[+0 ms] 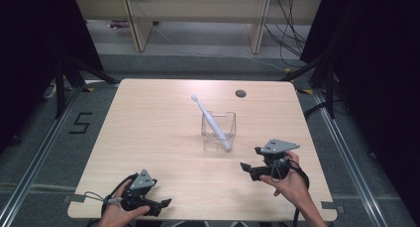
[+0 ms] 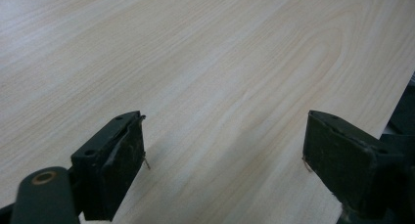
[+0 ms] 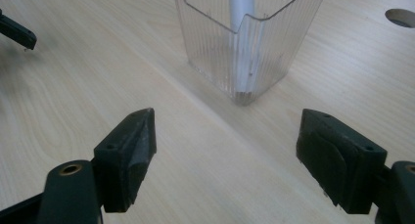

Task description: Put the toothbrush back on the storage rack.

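A clear plastic cup (image 1: pixel 218 131) with ribbed walls stands upright near the middle of the wooden table (image 1: pixel 148 123). A white toothbrush (image 1: pixel 210 119) leans in it, head up and tilted to the far left. In the right gripper view the cup (image 3: pixel 244 43) stands just ahead of the jaws, with the toothbrush handle (image 3: pixel 241 9) inside. My right gripper (image 1: pixel 250 163) is open, near and to the right of the cup, and holds nothing. My left gripper (image 1: pixel 166 206) is open at the table's near left edge, with bare wood between its jaws.
A round cable hole (image 1: pixel 240 93) sits in the table's far right part. Beyond the table are wooden furniture legs and loose cables on a grey floor. A floor mark "5" (image 1: pixel 80 123) lies to the left.
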`<state>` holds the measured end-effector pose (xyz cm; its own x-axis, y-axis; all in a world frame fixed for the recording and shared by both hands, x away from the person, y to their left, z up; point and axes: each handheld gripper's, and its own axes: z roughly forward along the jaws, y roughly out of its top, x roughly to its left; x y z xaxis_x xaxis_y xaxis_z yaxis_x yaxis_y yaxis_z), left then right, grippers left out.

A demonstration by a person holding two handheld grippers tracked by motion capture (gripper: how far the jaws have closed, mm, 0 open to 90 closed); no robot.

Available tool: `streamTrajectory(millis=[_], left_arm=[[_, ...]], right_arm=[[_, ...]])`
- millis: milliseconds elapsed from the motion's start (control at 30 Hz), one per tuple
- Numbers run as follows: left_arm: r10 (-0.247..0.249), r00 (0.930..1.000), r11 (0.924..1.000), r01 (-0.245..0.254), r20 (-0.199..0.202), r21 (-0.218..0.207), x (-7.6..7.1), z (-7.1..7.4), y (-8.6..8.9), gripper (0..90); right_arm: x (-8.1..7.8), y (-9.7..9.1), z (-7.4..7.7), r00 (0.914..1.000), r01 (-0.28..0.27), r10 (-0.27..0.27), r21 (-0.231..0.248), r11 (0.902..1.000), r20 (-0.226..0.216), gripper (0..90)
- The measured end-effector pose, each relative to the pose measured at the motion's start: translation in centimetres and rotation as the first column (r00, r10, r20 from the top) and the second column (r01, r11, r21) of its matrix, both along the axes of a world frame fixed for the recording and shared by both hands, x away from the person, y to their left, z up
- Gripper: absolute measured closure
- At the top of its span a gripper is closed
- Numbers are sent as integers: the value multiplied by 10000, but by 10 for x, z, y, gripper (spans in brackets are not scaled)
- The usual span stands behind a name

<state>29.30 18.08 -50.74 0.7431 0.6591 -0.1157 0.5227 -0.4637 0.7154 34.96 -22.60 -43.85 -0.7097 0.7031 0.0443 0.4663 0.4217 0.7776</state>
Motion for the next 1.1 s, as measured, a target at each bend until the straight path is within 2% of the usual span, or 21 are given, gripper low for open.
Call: streamTrajectory(millis=[33, 67, 100, 167, 200, 267, 300, 367, 433, 533, 567, 600, 633, 667, 767, 800, 833, 867, 967, 1033, 1100], left_arm=[[-3, 10000, 10000, 3, -3, -4, 0, 0, 0, 149], [-2, 10000, 10000, 2, -5, -1, 0, 0, 0, 149], [-74, 10000, 9997, 73, 37, 221, 1, 0, 1, 149], [2, 10000, 10000, -2, -23, -3, 0, 0, 0, 149], [-34, 10000, 9998, 34, 25, 188, 1, 0, 1, 149], [-24, 10000, 9999, 24, 11, 143, 1, 0, 1, 149], [2, 10000, 10000, -2, -6, 4, 0, 0, 0, 149], [-9, 10000, 10000, 9, -4, 11, 0, -1, 0, 148], [-10, 10000, 10000, 10, -5, 8, 0, -1, 0, 148], [0, 10000, 10000, 0, -4, -2, 0, 0, 0, 149], [-16, 10000, 9998, 15, 33, 175, 1, 0, 1, 149], [-30, 10000, 9998, 30, 32, 178, 1, 0, 1, 149], [-12, 10000, 10000, 12, -19, 28, 0, 0, 0, 148], [-12, 10000, 10000, 12, -19, 28, 0, 0, 0, 149], [-4, 10000, 10000, 4, -7, -12, 0, 0, 0, 149], [-4, 10000, 10000, 4, -7, -12, 0, 0, 0, 149], [-30, 10000, 9998, 29, 34, 172, 1, 0, 1, 149], [-42, 10000, 9999, 42, 18, 135, 1, 0, 1, 149], [-97, 9999, 9997, 96, 27, 222, 1, 0, 1, 149], [-6, 10000, 10000, 6, -11, -23, 0, 0, 0, 149], [-30, 10000, 9998, 29, 31, 181, 1, 0, 1, 148]], right_arm=[[0, -2, -1, 9998, -111, 113, -120, 9999, 192, 232], [-1, -1, -3, 9999, -101, 101, 9, 9999, 89, 231], [-3, -2, -2, 10000, -50, 50, 42, 10000, -44, 230], [-3, -3, -5, 9994, -349, 348, 112, 9993, 64, 228], [-5, -3, -5, 9995, -254, 252, 97, 9996, 179, 227], [-8, -3, -7, 9995, -245, 249, 202, 9995, -185, 226], [-8, -3, -8, 9997, -250, 250, 109, 9996, 13, 226], [-9, -4, -9, 9993, -362, 363, 120, 9993, -88, 224], [-10, -5, -10, 9995, -309, 309, 112, 9995, 73, 220], [-13, -6, -10, 9997, -181, 183, 161, 9997, -152, 215], [-14, -6, -13, 9995, -299, 301, 173, 9994, -91, 214], [-17, -6, -14, 9996, -120, 128, 327, 9994, -252, 214], [-16, -7, -14, 9996, -276, 275, 122, 9995, 59, 214], [-16, -7, -14, 9996, -276, 275, 122, 9995, 59, 214], [-20, -7, -19, 9995, -147, 154, 244, 9996, -289, 212], [-19, -8, -20, 9992, -327, 331, 174, 9993, -229, 212], [-20, -9, -21, 9991, -272, 278, 201, 9994, -328, 211], [-21, -9, -22, 9993, -170, 178, 265, 9995, -323, 211], [-22, -9, -24, 9981, -480, 493, 363, 9982, -365, 210], [-25, -9, -26, 9995, -286, 290, 239, 9993, -149, 209], [-27, -9, -28, 9989, -306, 314, 218, 9993, -356, 208]])
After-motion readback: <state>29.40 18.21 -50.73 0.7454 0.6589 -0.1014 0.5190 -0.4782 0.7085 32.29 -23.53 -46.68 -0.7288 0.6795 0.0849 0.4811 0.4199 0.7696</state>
